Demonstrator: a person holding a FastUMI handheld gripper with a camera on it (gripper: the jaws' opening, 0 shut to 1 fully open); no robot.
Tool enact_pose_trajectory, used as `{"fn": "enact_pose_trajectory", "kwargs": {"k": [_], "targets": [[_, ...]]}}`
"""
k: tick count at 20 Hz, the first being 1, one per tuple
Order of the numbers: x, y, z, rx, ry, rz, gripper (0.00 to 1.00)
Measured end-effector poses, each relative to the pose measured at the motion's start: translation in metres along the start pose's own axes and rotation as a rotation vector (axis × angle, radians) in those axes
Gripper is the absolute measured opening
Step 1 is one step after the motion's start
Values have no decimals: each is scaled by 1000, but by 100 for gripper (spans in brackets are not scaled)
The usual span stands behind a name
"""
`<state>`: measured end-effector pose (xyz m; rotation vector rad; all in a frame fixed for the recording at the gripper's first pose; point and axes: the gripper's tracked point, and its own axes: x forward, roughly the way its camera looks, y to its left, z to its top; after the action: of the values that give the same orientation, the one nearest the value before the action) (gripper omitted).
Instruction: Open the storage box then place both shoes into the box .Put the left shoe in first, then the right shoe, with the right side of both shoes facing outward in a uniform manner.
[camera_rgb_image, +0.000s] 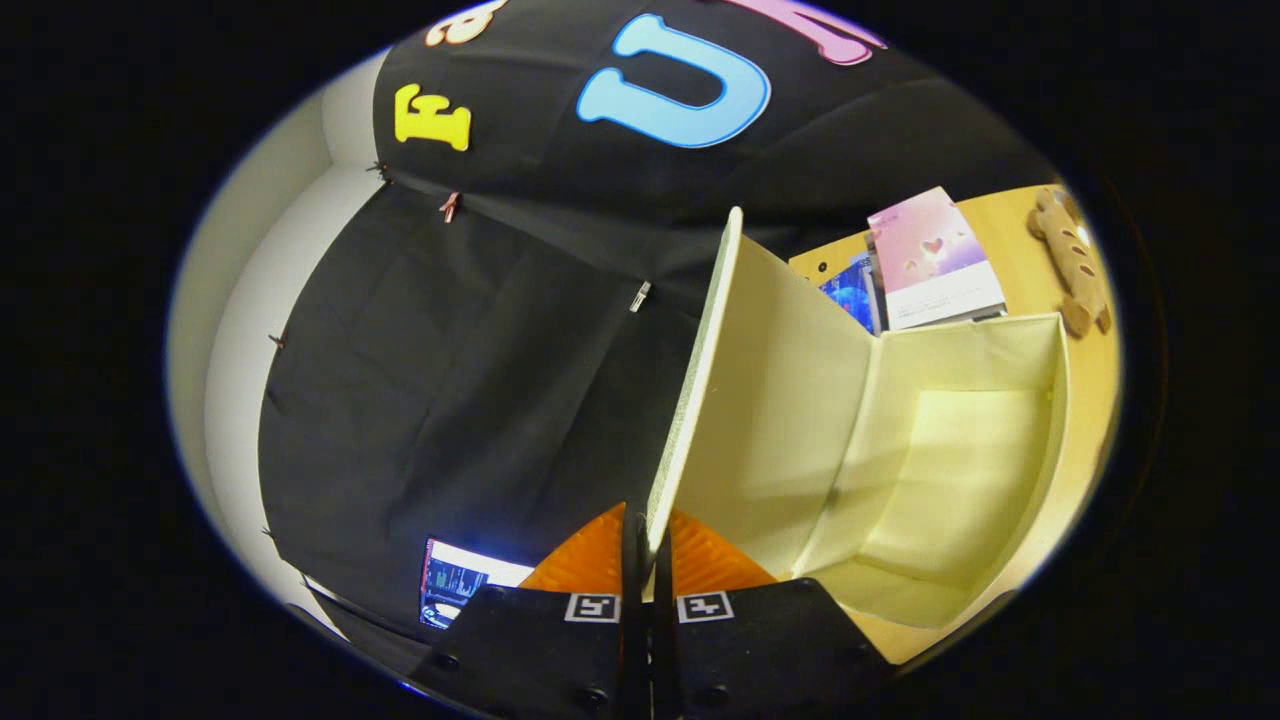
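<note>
The gripper sits closest to the lens, its two fingers drawn together and clamped on the near edge of the storage box's lid, a thin cream-coloured fabric-covered panel. Both ribbed pads press against that edge, one on each face of it. The lid stands raised, swung up and away from the box opening, and runs from between the fingers up and ahead of them.

Beside the lid, on the right of the fingers, the cream rectangular fabric storage box lies open, its pale interior walls and floor in plain view. It rests on a light wooden tabletop.

Beyond the box, on the tabletop, a pink-and-white booklet lies just past the box's far wall, with a blue printed card tucked partly beneath it. Near them, further right, sits a tan wooden piece with round holes.

To the left of the fingers, low against the black cloth wall, a lit screen glows.
</note>
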<state>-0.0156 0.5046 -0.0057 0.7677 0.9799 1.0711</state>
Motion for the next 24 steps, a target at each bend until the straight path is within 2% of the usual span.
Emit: {"fn": "enact_pose_trajectory", "kwargs": {"k": [5,11,18,21,23,24], "targets": [[63,12,-17,-4,25,-39,6],[137,-7,-44,-16,55,-91,7],[185,-55,-79,-62,142,-193,7],[193,-69,-88,-92,169,-227,12],[185,-71,-90,-122,174,-240,29],[177,-70,-88,-144,171,-245,50]]}}
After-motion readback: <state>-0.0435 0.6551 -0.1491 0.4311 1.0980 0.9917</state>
